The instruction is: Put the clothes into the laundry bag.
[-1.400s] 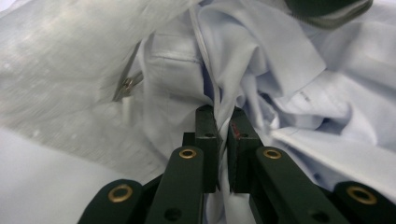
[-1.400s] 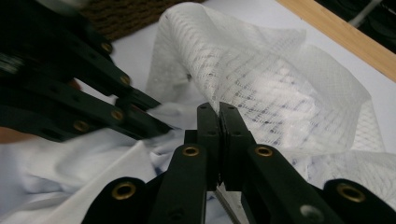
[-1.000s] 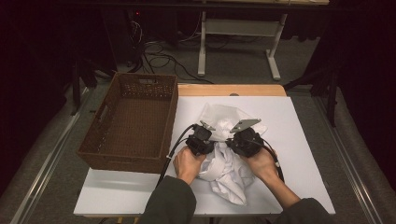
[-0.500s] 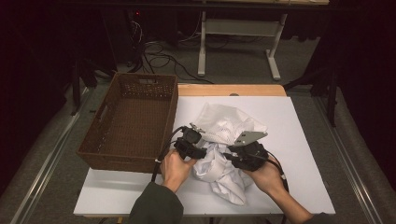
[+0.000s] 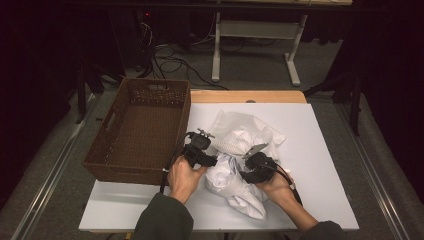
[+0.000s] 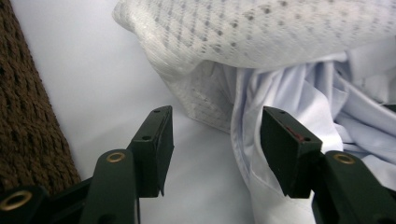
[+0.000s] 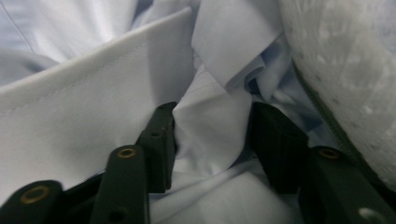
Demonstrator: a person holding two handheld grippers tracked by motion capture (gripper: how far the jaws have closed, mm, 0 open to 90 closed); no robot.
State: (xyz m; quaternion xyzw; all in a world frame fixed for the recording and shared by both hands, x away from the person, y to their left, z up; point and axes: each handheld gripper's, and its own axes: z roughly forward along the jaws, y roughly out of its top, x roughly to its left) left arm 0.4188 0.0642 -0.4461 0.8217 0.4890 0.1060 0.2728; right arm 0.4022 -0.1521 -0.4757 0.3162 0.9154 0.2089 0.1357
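Black jaws on the right gripper [image 7: 212, 140] stand apart and have just been opening; a fold of the pale blue shirt [image 7: 93, 121] bulges up between them, though the pads do not look pressed on it. On the left gripper [image 6: 215, 149] the jaws have also just been opening and stand moderately wide with bare worktop [image 6: 84, 70] between them, the shirt's edge just inside the right-hand jaw and the white dotted garment [image 6: 261, 32] lying beyond.

In the high view the left gripper [image 5: 202, 154] sits at the left edge of the crumpled clothes and the right gripper [image 5: 256, 170] at their right, both low over the heap. The shirt [image 5: 235, 187] lies in the middle of the worktop [image 5: 320, 150], partly under the dotted garment [image 5: 240, 135], with the brown wicker basket [image 5: 137, 127] just to the left, empty as far as one can see.

Judging from this, the step is taking a fresh hold on the shirt. To do it well, each gripper should close on a single firm edge, such as the stitched band near the right jaws, rather than a loose bunch, and keep clear of the dotted garment so only one piece lifts.
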